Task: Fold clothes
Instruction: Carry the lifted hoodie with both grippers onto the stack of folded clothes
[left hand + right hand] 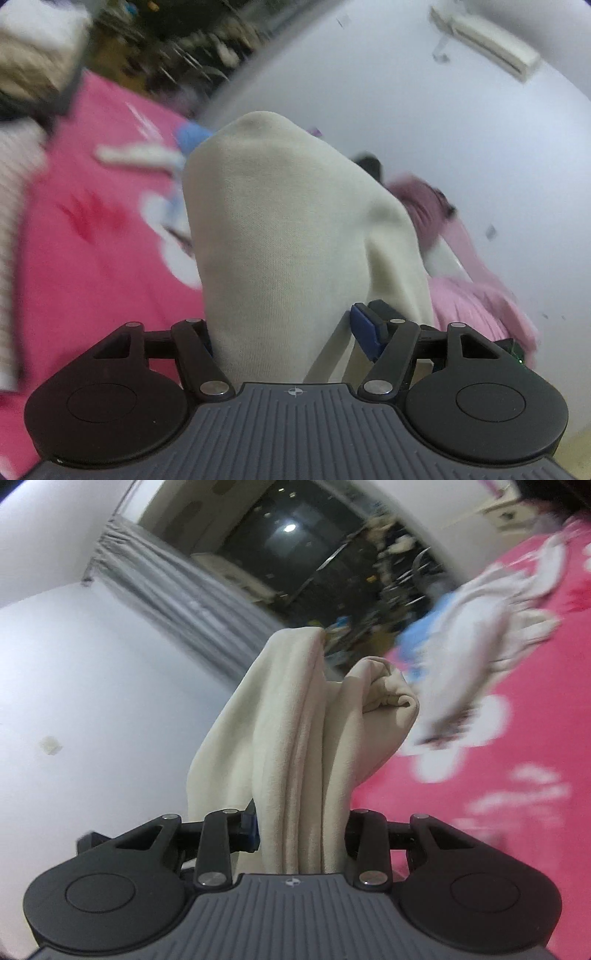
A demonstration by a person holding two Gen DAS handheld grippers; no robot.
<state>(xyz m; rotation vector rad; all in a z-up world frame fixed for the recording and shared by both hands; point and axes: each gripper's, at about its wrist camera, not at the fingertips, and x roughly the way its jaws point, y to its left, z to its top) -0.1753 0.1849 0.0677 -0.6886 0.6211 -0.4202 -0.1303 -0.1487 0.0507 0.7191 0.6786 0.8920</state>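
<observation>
The left gripper [284,328] and right gripper [299,827] are each clamping the soft cream knit garment [288,229], lifting it; next, spreading it over the pink printed bedspread [517,775] at three o'clock.

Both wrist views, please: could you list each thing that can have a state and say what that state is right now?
Cream garment: lifted off the bed, bunched, not yet folded.
Left gripper: shut on the cream garment.
Right gripper: shut on a gathered fold of the cream garment.
Pile of clothes: loose and unfolded on the pink bedspread.
Pink garment: crumpled by the wall.
Grey curtain: drawn aside.
</observation>
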